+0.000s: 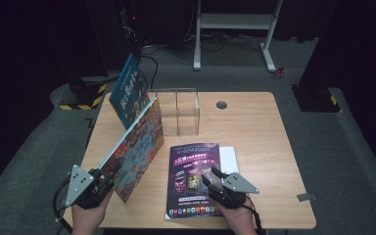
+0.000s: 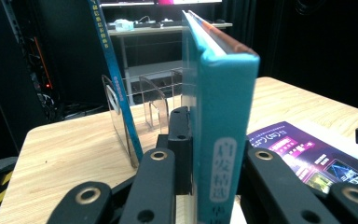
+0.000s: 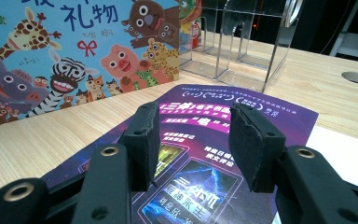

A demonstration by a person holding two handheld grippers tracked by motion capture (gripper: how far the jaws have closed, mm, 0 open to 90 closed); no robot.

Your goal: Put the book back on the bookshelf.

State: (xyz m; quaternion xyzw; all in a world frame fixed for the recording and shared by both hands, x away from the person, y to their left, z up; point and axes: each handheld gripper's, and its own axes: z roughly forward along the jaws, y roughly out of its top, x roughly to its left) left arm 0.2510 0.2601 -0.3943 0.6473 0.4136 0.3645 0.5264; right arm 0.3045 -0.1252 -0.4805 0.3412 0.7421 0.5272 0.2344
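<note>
Left gripper (image 2: 200, 186) clamps the picture book (image 2: 221, 116) upright — right gripper (image 3: 196, 140) gapes, empty, over the purple magazine (image 3: 242, 116).

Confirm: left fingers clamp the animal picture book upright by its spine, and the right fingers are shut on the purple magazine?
Not quite. The right gripper is open above the purple magazine, as the right gripper view shows. The left gripper does clamp the animal picture book upright.

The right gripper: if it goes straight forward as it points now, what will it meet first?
Probably the purple magazine lying under the open right gripper, if it dips. If it stays level, likely the clear organizer behind; depth is unclear.
</note>
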